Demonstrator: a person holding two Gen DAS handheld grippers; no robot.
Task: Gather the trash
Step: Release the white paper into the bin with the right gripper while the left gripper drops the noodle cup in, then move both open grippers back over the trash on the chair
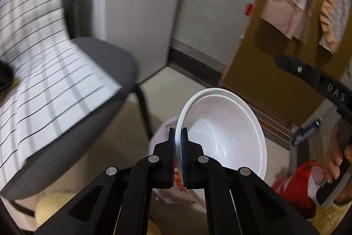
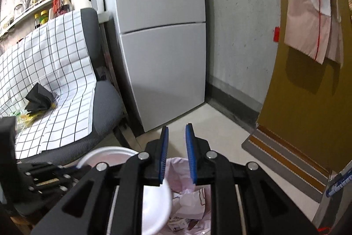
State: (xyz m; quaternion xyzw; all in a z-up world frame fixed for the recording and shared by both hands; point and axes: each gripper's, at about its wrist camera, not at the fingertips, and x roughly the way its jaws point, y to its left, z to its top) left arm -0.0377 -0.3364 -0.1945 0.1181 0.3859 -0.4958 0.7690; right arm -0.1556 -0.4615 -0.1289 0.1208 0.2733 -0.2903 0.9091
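Observation:
My left gripper [image 1: 178, 133] is shut on the rim of a white disposable bowl [image 1: 228, 131] and holds it tilted above a trash bin lined with a pale bag [image 1: 162, 131]. In the right wrist view the bin [image 2: 187, 197] lies right under my right gripper [image 2: 177, 147], which is open and empty. Crumpled paper [image 2: 191, 204] and a white lid [image 2: 155, 210] lie in the bin. The bowl's rim [image 2: 105, 152] and the left gripper show at lower left there. A black wrapper [image 2: 39, 98] and yellow scraps [image 2: 26, 118] lie on the chair's checked cloth.
A grey chair [image 2: 105, 98] with a white checked cloth [image 2: 55, 72] stands to the left. A white fridge [image 2: 162, 58] stands behind the bin. A mustard door [image 2: 303, 107] with hanging cloths is at right, with a striped mat [image 2: 286, 160] below it. A red bag [image 1: 294, 182] sits at the right.

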